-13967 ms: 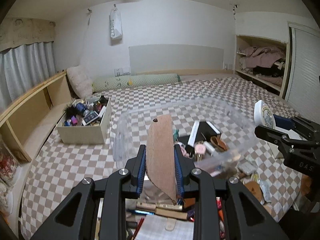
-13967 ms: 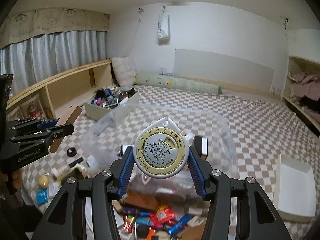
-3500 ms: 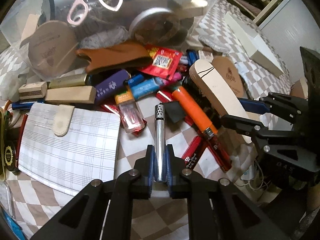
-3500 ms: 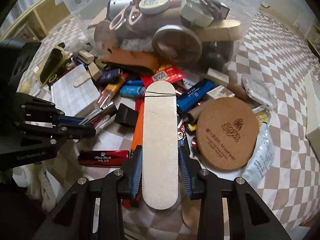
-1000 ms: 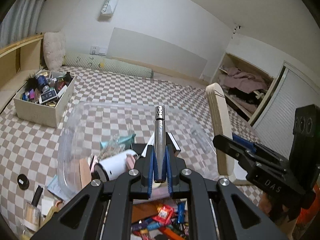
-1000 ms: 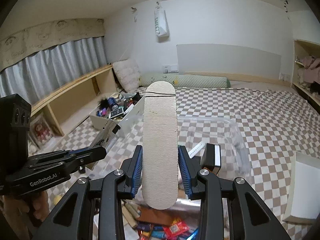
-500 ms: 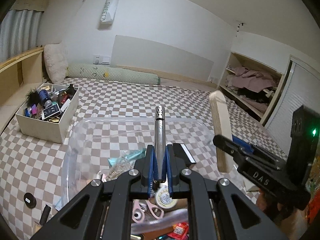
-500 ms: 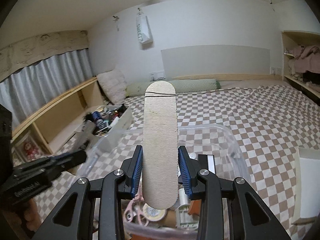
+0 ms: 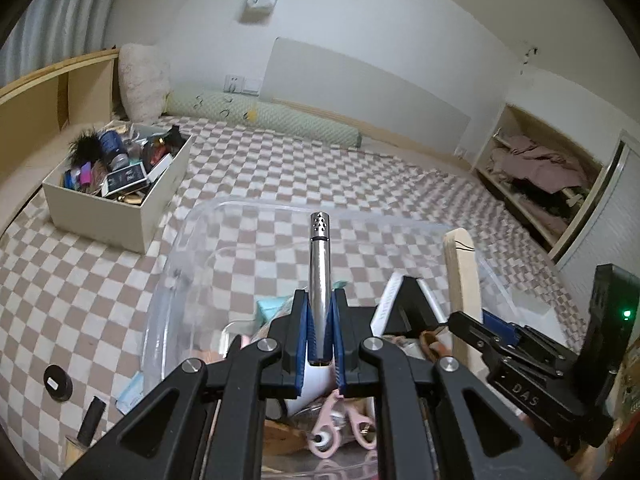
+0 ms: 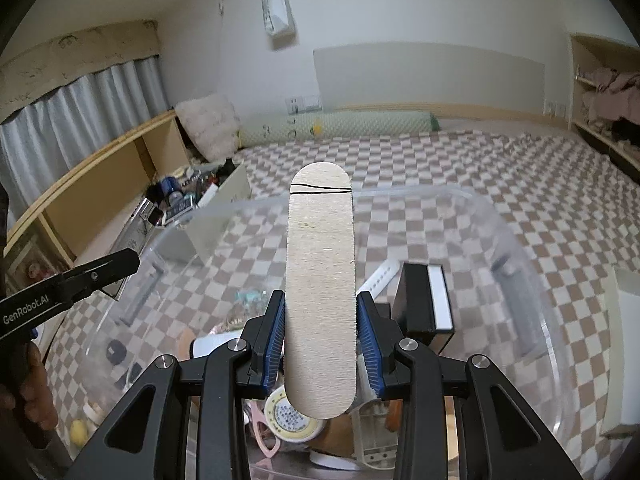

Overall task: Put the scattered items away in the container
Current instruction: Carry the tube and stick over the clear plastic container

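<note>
A bedroom in a home. A wide bed under a brown-and-white checkered cover fills the middle of both views, with a fluffy pillow and a long green bolster against the far wall. Grey curtains hang at upper left; open shelves of folded clothes stand at right.

black fingers, blue ribbed pads
</note>
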